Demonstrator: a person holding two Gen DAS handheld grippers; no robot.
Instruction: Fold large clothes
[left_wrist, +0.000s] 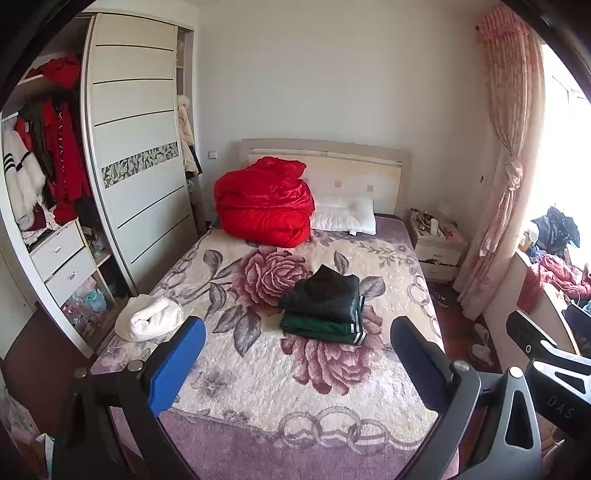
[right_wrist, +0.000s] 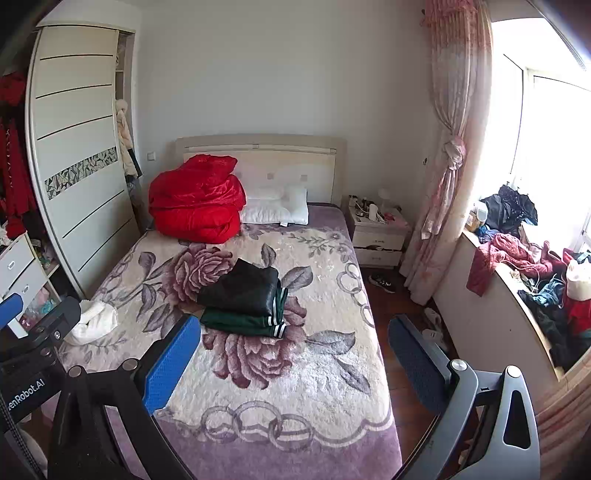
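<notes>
1. Left gripper (left_wrist: 297, 365): lower centre of the left view, jaws spread wide, nothing between them; you hold it high above the near end of the bed (left_wrist: 258, 387)
2. Right gripper (right_wrist: 293, 363): lower centre of the right view, jaws equally wide, nothing held; part of it also shows at the lower right edge of the left view
3. Stack (left_wrist: 325, 306): two folded garments mid-frame on the floral blanket, a black one on top of a green one with white-striped cuffs; already folded, by my reading
4. White bundle (left_wrist: 149, 317): a loosely rolled fleecy item at the lower left of the left view, at the bed's near left edge, just beyond your left blue finger (left_wrist: 177, 365); it looks like the only piece on the bed not folded flat, so probably the next to take
5. Key relation: the bundle lies ahead and to the left of both grippers; in the right view it (right_wrist: 94, 321) sits at the far left, partly behind the left gripper's body, so your left hand is clearly nearer. Its long axis seems to run roughly across the frame, left to right
6. Red quilt (left_wrist: 264, 206) and pillow (left_wrist: 345, 216): upper centre, against the headboard, well apart from both grippers
7. Further clothes (right_wrist: 517, 251): heaped on the sill at the right of the right view, nearer your right hand
</notes>
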